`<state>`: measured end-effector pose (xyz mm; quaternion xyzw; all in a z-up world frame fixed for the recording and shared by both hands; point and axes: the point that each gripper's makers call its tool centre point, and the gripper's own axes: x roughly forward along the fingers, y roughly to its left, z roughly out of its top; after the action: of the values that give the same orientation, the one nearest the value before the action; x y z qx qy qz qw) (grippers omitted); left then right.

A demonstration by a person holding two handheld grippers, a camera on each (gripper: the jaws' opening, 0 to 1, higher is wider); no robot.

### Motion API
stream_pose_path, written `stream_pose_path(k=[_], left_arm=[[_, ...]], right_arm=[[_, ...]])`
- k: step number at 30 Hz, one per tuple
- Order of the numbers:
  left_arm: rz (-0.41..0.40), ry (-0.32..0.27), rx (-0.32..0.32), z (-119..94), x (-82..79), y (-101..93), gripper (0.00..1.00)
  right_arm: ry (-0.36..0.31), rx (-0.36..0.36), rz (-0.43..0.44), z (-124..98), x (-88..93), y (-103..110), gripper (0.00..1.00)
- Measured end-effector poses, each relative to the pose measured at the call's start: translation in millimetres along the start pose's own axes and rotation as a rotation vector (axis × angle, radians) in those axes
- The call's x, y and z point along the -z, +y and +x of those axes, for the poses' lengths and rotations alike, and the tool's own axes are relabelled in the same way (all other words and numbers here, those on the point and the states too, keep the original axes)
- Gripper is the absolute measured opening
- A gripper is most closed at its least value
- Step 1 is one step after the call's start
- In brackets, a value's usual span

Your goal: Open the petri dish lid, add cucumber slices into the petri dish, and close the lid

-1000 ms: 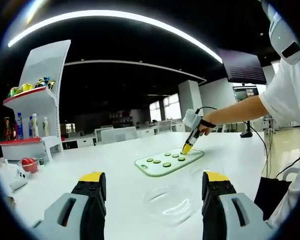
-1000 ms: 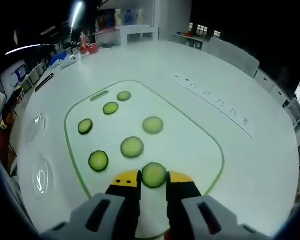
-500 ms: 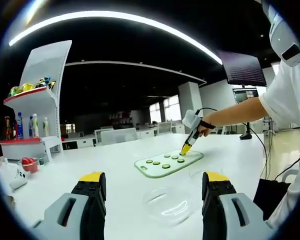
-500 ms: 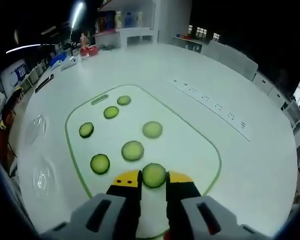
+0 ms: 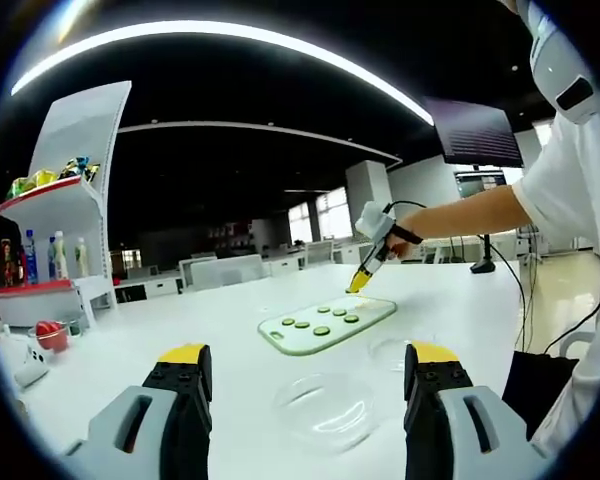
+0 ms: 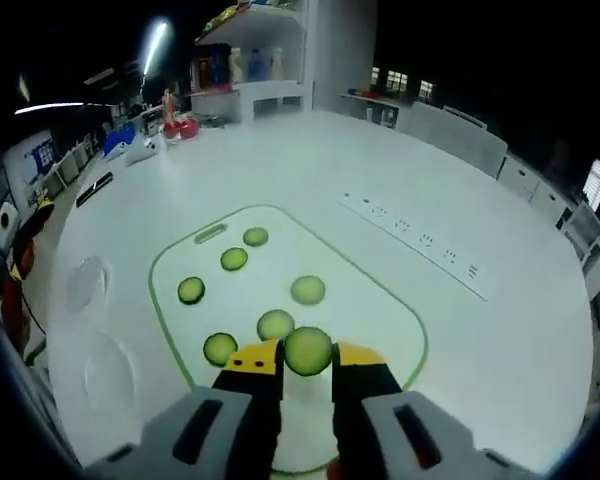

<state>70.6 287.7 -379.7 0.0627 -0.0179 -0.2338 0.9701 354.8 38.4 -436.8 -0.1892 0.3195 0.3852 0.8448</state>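
- Green cucumber slice (image 6: 308, 350) sits clamped between the yellow-tipped fingers of your right gripper (image 6: 307, 362), held above the near edge of the cutting board (image 6: 380, 300).
- Five more cucumber slices (image 6: 307, 290) lie flat on that white, green-rimmed board, spread in a loose cluster and apart from one another.
- Your right gripper (image 5: 363, 279) also appears in the left gripper view, raised over the far end of the cutting board (image 5: 280, 338), with your forearm (image 5: 460, 213) reaching in from the right.
- Your left gripper (image 5: 310, 372) hangs low over the white tabletop (image 5: 220, 330) with its fingers wide apart and nothing between them.
- Between those fingers, resting on the tabletop, lies one clear round petri dish piece (image 5: 325, 408); a second clear piece (image 5: 392, 350) lies just beyond it, nearer the board. You cannot tell which is the lid and which is the base.
- In the right gripper view the two clear pieces (image 6: 88, 282) rest on the tabletop (image 6: 500, 340) left of the board, well apart from the held slice.
- A white power strip (image 6: 410, 240) lies on the tabletop beyond the board's far side.
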Motion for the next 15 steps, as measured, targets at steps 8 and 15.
stream_pose_path(k=[8,15], left_arm=[[0.001,0.037,0.013,5,11.4,1.3,0.79],[0.023,0.061,0.011,6,11.8,2.9,0.79]], right_arm=[[-0.077,-0.012,-0.039,-28,-28.3,12,0.18],[-0.129,-0.027,-0.074,-44,-51.0,18,0.18]])
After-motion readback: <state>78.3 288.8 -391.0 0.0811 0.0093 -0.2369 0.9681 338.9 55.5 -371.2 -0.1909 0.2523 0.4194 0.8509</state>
